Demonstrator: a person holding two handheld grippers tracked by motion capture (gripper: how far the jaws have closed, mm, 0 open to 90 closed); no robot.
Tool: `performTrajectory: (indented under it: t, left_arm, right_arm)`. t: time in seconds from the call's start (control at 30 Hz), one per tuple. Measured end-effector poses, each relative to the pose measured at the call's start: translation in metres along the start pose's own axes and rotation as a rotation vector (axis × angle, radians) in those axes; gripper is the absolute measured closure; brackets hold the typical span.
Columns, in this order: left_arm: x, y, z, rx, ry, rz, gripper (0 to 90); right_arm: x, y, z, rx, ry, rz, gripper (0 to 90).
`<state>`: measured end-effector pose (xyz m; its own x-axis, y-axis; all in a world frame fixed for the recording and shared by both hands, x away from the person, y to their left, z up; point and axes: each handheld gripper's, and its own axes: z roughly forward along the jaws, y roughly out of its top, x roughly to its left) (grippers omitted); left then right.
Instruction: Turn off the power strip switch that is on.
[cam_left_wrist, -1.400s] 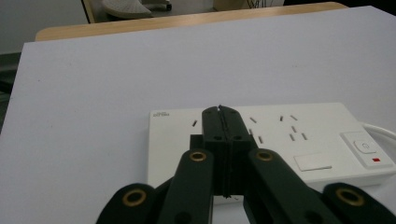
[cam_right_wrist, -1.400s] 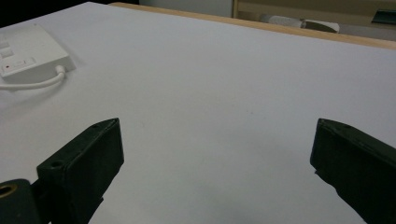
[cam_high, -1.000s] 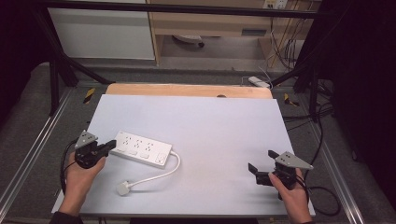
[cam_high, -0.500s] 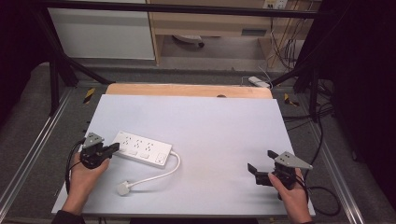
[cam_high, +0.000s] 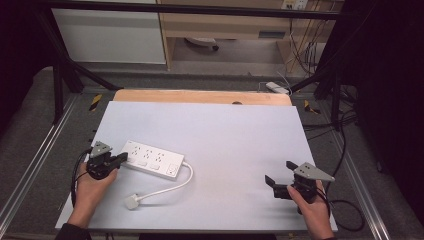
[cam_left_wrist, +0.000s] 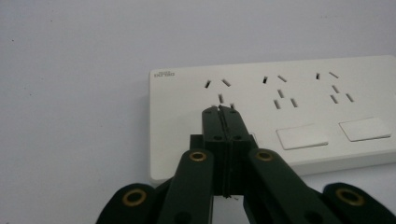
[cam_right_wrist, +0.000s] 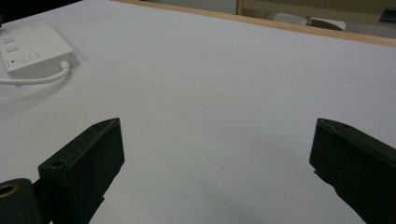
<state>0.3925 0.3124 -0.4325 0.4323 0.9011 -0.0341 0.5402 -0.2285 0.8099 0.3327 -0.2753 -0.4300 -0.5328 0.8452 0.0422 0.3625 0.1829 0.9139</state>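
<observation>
White plastic power strip (cam_high: 152, 159) lay flat on the table (cam_high: 235, 140), toward 8 o'clock of the sheet, with its cord (cam_high: 170, 187) looping off toward 6 o'clock and ending in a loose plug (cam_high: 132, 201). Judged an early stage: nothing lifted, nothing plugged in, switches apparently not yet pressed, though the contact itself could not be confirmed.

Left hand-held gripper (cam_high: 118, 159) sat at the strip's 9 o'clock end, jaws pressed together with nothing between them, tips over or just touching the end nearest the first socket group. Seen along its own jaws, left hand-held gripper (cam_left_wrist: 222, 109) pointed at the strip (cam_left_wrist: 280, 112) just below the first socket holes, beside a row of rocker switches (cam_left_wrist: 302, 137). Left hand (cam_high: 90, 190) wrapped the body from 6 o'clock, forearm coming up from the table's near edge.

Right hand-held gripper (cam_high: 275, 184) rested low at about 4 o'clock of the table, well apart from the strip, jaws spread wide and empty, aimed toward 9 o'clock. Right hand (cam_high: 312, 207) held it from behind, idle by the look of it.
</observation>
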Motion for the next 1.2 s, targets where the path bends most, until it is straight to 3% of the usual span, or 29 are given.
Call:
performTrajectory:
  t: [0.4, 1.2]
  left_arm:
    - [0.0004, -0.0002, 0.0026, 0.000, 0.006, 0.013, 90.0]
    - [0.0022, -0.0036, 0.0034, -0.004, 0.003, -0.002, 90.0]
  right_arm:
    - [0.0002, 0.0001, 0.0001, 0.000, 0.002, 0.000, 3.6]
    - [0.0008, 0.0002, -0.0004, 0.001, 0.005, -0.002, 3.6]
